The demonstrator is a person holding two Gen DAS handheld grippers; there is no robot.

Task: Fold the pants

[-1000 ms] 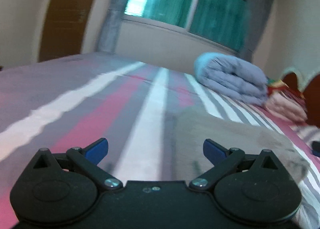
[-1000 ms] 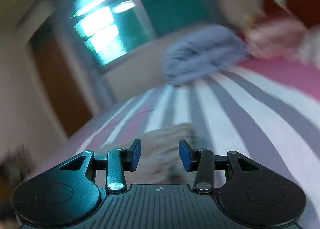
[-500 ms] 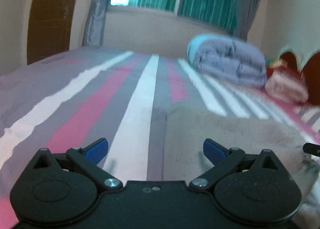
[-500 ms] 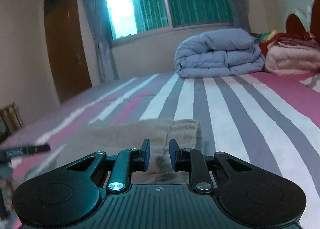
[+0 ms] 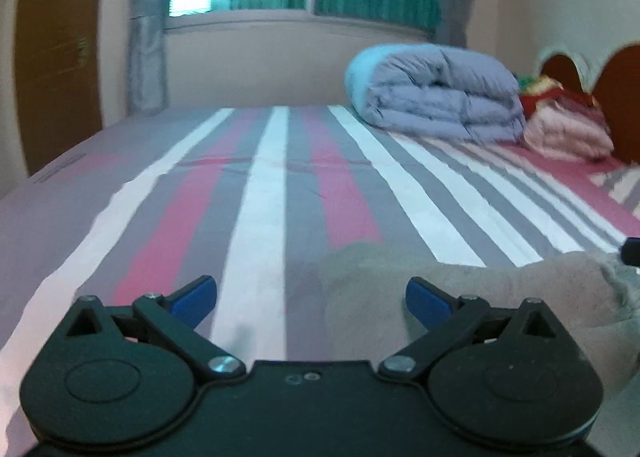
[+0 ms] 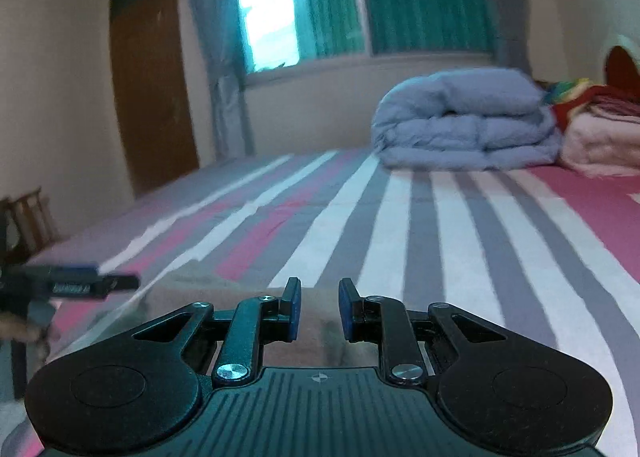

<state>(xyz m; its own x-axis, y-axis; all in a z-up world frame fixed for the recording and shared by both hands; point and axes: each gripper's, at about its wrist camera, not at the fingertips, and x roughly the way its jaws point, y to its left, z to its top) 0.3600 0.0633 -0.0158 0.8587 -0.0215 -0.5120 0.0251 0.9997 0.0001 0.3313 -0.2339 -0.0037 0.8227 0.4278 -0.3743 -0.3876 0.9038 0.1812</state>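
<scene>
Left gripper (image 5: pixel 311 299) hangs low over the bed (image 5: pixel 272 177), blue fingers spread wide, nothing between them. The pants (image 5: pixel 472 289), a beige fuzzy heap, lie on the striped sheet at about four o'clock in the left wrist view, their near edge under the right-hand finger. Over on the right wrist view, the right gripper (image 6: pixel 319 311) has its fingers parted by a narrow gap, and the pants (image 6: pixel 316 341) sit just behind and below that gap; the fingers do not pinch the cloth. The left gripper's tip pokes in at nine o'clock there (image 6: pixel 92 284).

No containers anywhere; the bed carries everything. A rolled blue-grey duvet (image 5: pixel 436 97) sits at one o'clock, with a pink folded blanket (image 5: pixel 568 133) touching its right side, near the headboard (image 5: pixel 616 97).

Against half a second ago, the right gripper's fingers have opened out from almost touching to a clear gap. The left gripper's spread is unchanged, and its view has tipped up, showing less of the pants.
</scene>
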